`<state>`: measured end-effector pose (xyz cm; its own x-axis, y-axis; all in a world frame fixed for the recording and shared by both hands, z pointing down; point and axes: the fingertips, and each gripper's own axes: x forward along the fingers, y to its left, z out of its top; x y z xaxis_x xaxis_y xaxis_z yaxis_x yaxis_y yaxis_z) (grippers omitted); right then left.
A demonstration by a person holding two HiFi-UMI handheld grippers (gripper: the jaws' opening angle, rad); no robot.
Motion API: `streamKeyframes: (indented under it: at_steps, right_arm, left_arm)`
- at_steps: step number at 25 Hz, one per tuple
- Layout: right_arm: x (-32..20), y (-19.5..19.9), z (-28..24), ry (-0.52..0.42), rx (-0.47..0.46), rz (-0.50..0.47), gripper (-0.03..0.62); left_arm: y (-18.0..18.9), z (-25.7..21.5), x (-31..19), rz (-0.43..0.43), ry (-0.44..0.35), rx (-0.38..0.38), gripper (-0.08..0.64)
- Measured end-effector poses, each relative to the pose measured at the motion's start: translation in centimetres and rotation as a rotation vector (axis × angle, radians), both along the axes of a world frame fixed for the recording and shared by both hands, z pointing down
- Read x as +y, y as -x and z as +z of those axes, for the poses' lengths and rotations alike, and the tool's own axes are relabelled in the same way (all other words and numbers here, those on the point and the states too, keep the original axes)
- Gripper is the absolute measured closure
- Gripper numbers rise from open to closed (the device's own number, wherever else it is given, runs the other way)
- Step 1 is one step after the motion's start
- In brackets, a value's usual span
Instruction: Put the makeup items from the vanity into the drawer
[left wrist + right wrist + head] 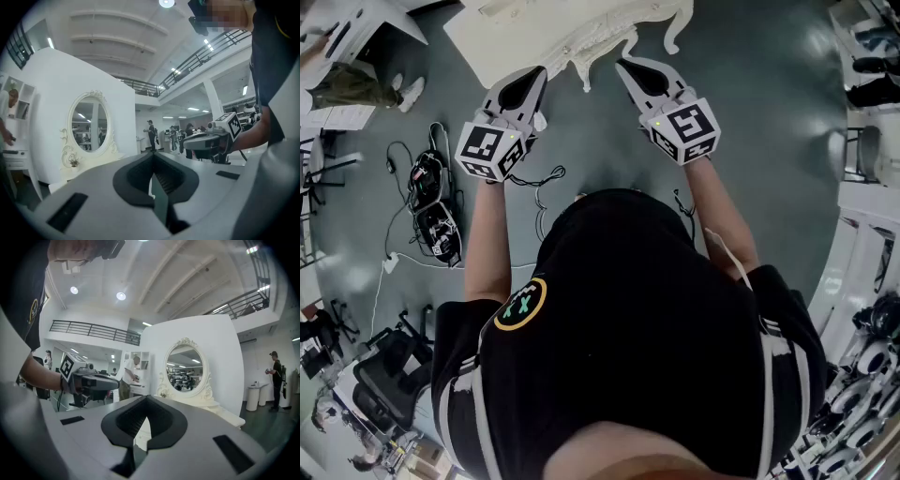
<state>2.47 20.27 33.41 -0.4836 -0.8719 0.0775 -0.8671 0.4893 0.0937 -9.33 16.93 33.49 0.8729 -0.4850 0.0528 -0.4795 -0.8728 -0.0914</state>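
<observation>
The white ornate vanity (pixel 534 37) stands ahead of me, and its oval mirror (pixel 89 123) (pixel 185 367) shows in both gripper views. I cannot make out any makeup items or a drawer from here. My left gripper (pixel 538 75) (pixel 152 157) is held in the air short of the vanity's front edge, jaws shut with nothing between them. My right gripper (pixel 624 66) (pixel 146 398) hovers beside it at the same height, also shut and empty. Each gripper shows in the other's view: the right gripper (pixel 206 140) and the left gripper (pixel 91 379).
Cables and black boxes (pixel 431 211) lie on the grey floor to my left, with an office chair (pixel 384 380) behind. A person (pixel 127 378) stands at a white shelf left of the vanity. Another person (pixel 275 380) stands near a white bin (pixel 253 398) on the right.
</observation>
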Motion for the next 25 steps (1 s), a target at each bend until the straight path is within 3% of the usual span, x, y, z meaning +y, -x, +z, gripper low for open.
streamKeyframes:
  at_steps: [18, 21, 25]
  right_arm:
    - [-0.1, -0.2, 0.8, 0.025, -0.033, -0.006, 0.567]
    - [0.0, 0.1, 0.6, 0.020, -0.035, -0.023, 0.522]
    - [0.0, 0.7, 0.7, 0.023, -0.045, -0.048, 0.408]
  left_arm:
    - [-0.8, 0.5, 0.2, 0.010, -0.004, -0.012, 0.540]
    - [-0.7, 0.3, 0.1, 0.007, -0.007, -0.011, 0.540]
    - [-0.4, 0.5, 0.0, 0.003, -0.004, -0.013, 0.540]
